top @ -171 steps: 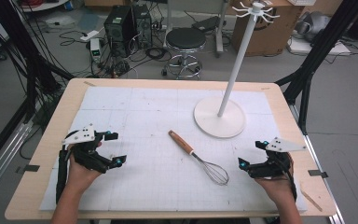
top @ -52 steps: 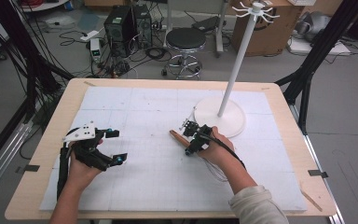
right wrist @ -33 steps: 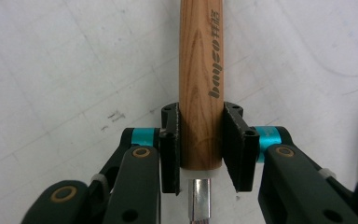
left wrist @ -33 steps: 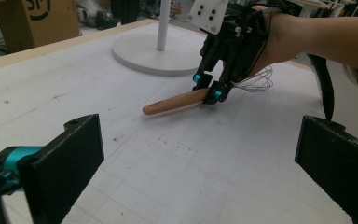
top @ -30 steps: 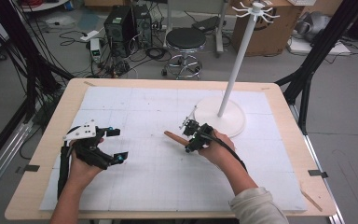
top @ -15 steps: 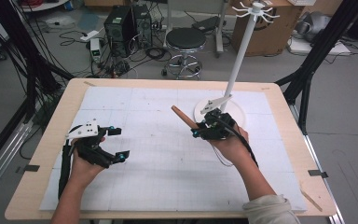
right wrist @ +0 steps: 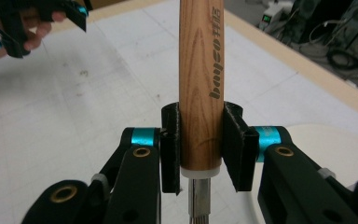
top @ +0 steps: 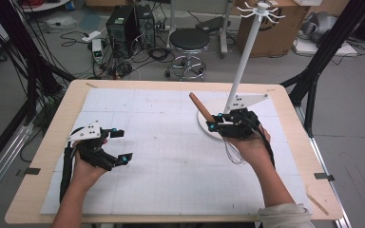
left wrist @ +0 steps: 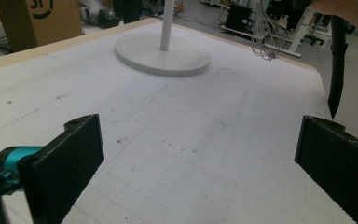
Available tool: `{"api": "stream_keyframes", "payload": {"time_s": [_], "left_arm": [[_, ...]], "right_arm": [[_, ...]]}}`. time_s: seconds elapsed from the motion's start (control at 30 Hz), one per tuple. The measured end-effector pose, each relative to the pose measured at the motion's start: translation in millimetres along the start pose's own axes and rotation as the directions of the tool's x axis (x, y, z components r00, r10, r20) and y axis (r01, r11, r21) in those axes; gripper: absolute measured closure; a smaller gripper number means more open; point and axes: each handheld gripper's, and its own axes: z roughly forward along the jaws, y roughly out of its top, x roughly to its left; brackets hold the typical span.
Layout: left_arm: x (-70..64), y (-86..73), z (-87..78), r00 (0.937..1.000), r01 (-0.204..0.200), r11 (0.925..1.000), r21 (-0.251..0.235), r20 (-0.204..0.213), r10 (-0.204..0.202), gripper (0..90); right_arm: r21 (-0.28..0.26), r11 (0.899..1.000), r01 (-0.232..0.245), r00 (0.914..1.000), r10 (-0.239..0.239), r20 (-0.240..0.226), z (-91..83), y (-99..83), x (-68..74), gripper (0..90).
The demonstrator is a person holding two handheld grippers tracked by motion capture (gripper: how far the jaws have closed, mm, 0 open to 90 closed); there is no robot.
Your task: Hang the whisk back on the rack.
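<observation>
Whisk lifted higher beside the stand

Whisk [top: 204,111] now hangs clear of the tabletop [top: 171,156], handle raised further than half a second ago, right tongs [top: 217,124] clamped on it near the stand [top: 240,71]. Left tongs [top: 119,145] gape wide, empty, unmoved.

Right gripper [top: 215,124] raised, seemingly tilted, jaws clamped; left gripper [top: 120,144] low, its 2 jaws wide apart.

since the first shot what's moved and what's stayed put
The right gripper crossed from the table's right edge, shut on the whisk by its wooden handle and lifted it off the table toward the white stand. The left gripper stayed open at the left; the stand did not move.
</observation>
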Motion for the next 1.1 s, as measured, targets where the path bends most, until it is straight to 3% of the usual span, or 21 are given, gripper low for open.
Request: {"api": "stream_keyframes", "payload": {"time_s": [0.3, 0.47, 0.53, 1.1], "left_arm": [[-1.2, 0.4, -1.1, 1.0, -0.002, 1.0, 0.004, -0.001, 0.002, 1.7], [-1.5, 0.5, -0.7, 1.0, -0.003, 1.0, 0.003, 0.0, 0.003, 1.7], [-1.6, 0.5, -0.7, 1.0, -0.003, 1.0, 0.003, -0.001, 0.003, 1.7], [-1.2, 0.2, -0.4, 1.0, -0.001, 1.0, 0.005, 0.004, 0.001, 1.7]], "right_arm": [[-0.117, 0.993, 0.028, 0.9995, -0.025, 0.021, -25.9, -0.5, -6.7, 70.8], [-0.164, 0.986, 0.008, 0.9991, -0.001, 0.043, -39.5, -1.4, -14.4, 70.8], [-0.201, 0.98, -0.011, 0.9989, 0.02, 0.043, -47.7, -2.2, -18.9, 70.8], [-0.288, 0.957, -0.025, 0.9937, 0.055, 0.098, -84.9, 4.9, -47.1, 70.8]]}}
